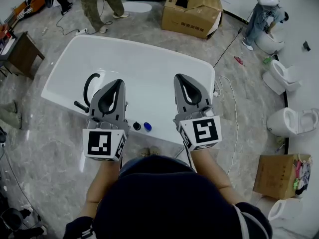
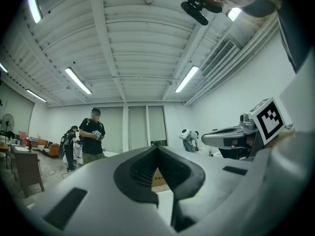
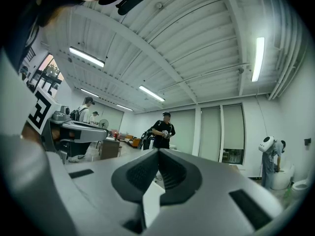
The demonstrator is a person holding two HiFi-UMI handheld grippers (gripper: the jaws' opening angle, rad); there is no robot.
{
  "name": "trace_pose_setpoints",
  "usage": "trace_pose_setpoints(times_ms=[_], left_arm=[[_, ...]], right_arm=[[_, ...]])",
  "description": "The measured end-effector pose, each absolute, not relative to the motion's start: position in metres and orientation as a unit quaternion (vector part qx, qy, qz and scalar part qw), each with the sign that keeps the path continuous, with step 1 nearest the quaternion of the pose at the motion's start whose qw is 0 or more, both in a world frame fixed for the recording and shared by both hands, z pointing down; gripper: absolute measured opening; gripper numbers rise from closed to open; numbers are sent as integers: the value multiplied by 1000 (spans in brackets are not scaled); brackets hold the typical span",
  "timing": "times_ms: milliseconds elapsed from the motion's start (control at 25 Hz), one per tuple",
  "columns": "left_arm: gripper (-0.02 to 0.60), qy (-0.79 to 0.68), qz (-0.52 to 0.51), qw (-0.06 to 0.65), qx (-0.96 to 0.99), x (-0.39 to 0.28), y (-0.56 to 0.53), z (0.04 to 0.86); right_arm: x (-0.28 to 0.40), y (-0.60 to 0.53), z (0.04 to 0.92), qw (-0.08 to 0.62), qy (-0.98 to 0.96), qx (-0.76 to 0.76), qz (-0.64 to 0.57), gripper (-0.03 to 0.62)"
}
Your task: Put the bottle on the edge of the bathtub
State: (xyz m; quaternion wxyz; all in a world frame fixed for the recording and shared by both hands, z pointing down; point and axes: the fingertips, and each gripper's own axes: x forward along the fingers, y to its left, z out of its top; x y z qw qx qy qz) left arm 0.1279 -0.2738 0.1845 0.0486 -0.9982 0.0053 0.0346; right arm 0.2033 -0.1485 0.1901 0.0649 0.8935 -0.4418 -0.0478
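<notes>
Head view: your left gripper [image 1: 119, 81] and right gripper [image 1: 178, 76], jaws pressed together, empty. Blue-capped item [image 1: 147, 127], probably the bottle, upright on the bathtub [image 1: 149, 68] rim, between them, behind the tips.
Left gripper view: jaws closed, bottle unseen.
Right gripper view: same.

A grey marble floor [image 1: 45, 133] is spreading underfoot. White toilets [image 1: 281, 76] are lining the right side, a cardboard box [image 1: 192, 11] is sitting farther off, and tube lights [image 2: 78, 80] are glowing across the ribbed white ceiling [image 2: 138, 33].
</notes>
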Motion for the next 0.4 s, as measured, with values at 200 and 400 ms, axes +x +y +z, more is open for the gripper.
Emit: trace_pose_setpoints(times_ms=[200,400], left_arm=[[23,1,34,48,-998,125,-264,183],[23,-1,34,48,-998,125,-264,181]], right_arm=[[200,-139,190,60,-439,895,-47,28],[201,-139,190,53,-437,897,-44,28]])
